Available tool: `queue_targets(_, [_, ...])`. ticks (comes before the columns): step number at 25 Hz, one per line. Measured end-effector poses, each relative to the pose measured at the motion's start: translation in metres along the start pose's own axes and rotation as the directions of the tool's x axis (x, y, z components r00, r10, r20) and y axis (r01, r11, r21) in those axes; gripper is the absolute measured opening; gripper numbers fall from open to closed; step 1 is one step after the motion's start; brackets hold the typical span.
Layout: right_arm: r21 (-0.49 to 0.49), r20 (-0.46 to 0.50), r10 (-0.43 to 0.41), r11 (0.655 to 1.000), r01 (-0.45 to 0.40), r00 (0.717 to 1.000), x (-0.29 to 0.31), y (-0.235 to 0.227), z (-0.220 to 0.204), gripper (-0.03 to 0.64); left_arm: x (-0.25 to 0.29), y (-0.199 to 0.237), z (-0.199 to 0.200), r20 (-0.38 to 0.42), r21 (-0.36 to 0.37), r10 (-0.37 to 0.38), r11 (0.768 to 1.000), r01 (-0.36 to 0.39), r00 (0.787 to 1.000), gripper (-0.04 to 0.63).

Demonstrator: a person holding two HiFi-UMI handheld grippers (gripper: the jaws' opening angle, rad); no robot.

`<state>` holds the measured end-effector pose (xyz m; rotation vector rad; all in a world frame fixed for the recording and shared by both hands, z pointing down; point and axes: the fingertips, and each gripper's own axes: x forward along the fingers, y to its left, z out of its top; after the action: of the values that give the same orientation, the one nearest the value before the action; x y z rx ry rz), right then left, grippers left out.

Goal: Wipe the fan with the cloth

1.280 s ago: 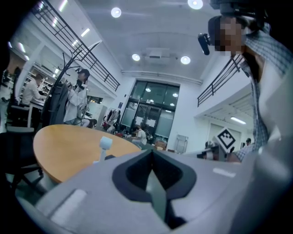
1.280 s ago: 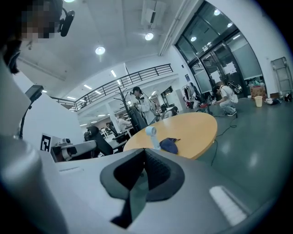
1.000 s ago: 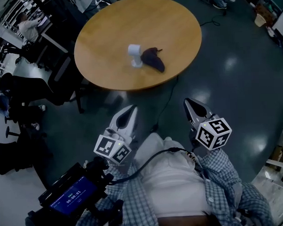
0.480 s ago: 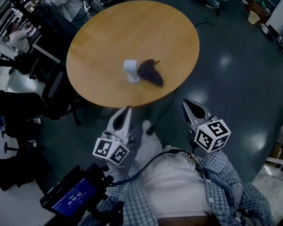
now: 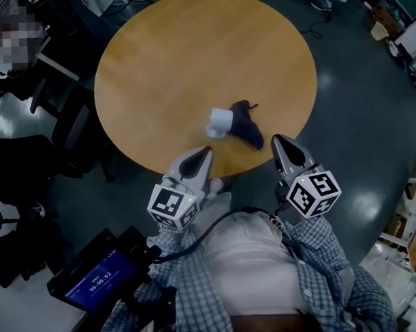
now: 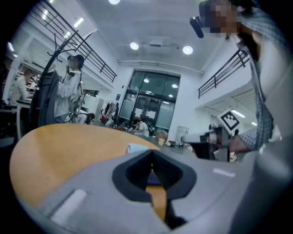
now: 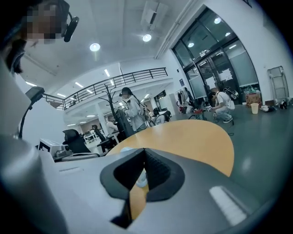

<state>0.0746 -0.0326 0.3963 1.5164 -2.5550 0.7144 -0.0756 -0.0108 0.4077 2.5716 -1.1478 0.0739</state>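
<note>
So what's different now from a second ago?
Both tongs moved forward: the left tongs and right tongs are now at the near edge of the table. Nothing was grabbed. Both stay shut and empty; the white fan and dark cloth still sit side by side.

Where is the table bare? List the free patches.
Free: far half and left side of the table, between rim and the fan. Crowded: the near edge, where fan and cloth lie together, left claw and right claw close by.
</note>
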Motion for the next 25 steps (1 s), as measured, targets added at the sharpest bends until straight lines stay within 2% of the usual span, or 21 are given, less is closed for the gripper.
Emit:
queue_targets(6, [0.007,-0.051,-0.052,0.999,0.052,0.997,0.028,-0.002,-0.005,0.003,0.026,0.027,-0.035,-0.137,0.076,0.02,0.997,-0.009,0.99,0.013])
queue_targets(10, [0.028,-0.109,-0.076,0.996,0.08,0.991,0.032,-0.013,-0.017,0.003,0.042,0.029,-0.07,-0.21,0.107,0.039,0.994,-0.017,0.977,0.108])
queue_targets(13, [0.034,-0.14,-0.085,0.995,0.09,0.987,0.035,-0.026,-0.026,0.003,0.065,0.031,-0.081,-0.213,0.112,0.049,0.993,-0.025,0.976,0.194])
queue_targets(16, [0.04,-0.169,-0.089,0.994,0.097,0.982,0.039,-0.037,-0.036,0.003,0.086,0.036,-0.09,-0.217,0.141,0.073,0.989,-0.043,0.973,0.237])
queue_targets(21, [0.042,-0.227,-0.086,0.994,0.098,0.97,0.039,-0.056,-0.054,0.003,0.117,0.038,-0.102,-0.223,0.203,0.107,0.977,-0.061,0.969,0.247])
queue_targets(25, [-0.037,-0.283,-0.076,0.997,0.069,0.956,0.045,-0.068,-0.067,0.003,0.128,0.046,-0.096,-0.188,0.208,0.175,0.969,-0.135,0.966,0.176])
